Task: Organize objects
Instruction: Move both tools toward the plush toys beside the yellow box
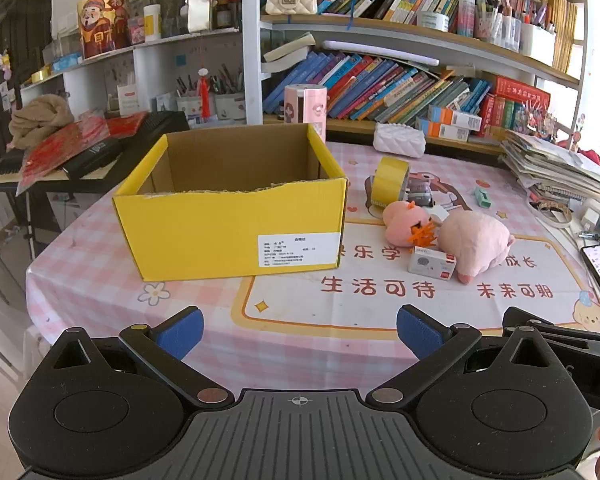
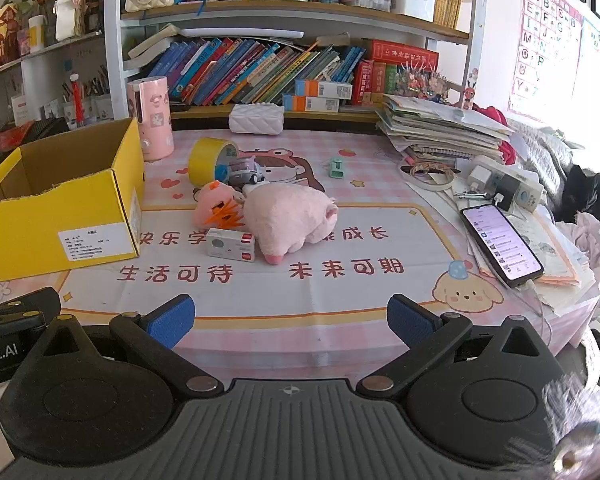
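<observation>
Several loose things lay in a huddle to the right of the yellow box (image 1: 236, 216) in the left wrist view, and we took these to be what needed tidying into it. The box stood open-topped on the tablecloth (image 1: 100, 280), and what we could see of its inside was bare. Our left gripper (image 1: 299, 334) hung low at the near table edge with its jaws spread wide, holding nothing. The big pink plush (image 1: 476, 242) looked soft and light, so we judged a pinch across its plump middle would hold. The small white carton (image 1: 432, 261), touching the plush, seemed stiff and best taken across its short sides.

From the right wrist view, our right gripper (image 2: 291, 322) was likewise spread and empty, facing the pile. The roll of yellow tape (image 2: 210, 160) stood on edge behind the smaller pink toy (image 2: 214, 204); we thought it rigid and best gripped through its rim. A toy car (image 2: 246, 172) sat just beside the tape, probably hard and prone to roll. The phone (image 2: 500, 240) lay well apart on the right.
</observation>
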A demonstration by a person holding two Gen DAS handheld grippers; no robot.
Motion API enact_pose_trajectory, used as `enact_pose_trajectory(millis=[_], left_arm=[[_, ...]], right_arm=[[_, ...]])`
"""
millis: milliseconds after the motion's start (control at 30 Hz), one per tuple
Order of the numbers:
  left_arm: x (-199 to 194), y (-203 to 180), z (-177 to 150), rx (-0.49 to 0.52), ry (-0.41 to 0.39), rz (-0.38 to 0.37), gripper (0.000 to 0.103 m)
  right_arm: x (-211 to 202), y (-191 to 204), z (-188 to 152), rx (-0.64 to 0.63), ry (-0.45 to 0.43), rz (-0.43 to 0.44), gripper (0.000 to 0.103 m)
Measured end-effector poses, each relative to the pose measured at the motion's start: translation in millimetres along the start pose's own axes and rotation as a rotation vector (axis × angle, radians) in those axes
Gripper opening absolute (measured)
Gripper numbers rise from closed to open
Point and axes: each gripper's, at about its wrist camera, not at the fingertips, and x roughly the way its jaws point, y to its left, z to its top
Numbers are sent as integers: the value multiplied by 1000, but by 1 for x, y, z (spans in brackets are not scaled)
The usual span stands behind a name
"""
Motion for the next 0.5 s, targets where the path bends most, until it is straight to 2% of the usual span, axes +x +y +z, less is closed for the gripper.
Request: enact_pose_trajectory(millis=[500], left_arm=[[-2,5,2,-4,-1,-9,103]], right_arm=[[0,1,-1,-4,-5,-1,103]])
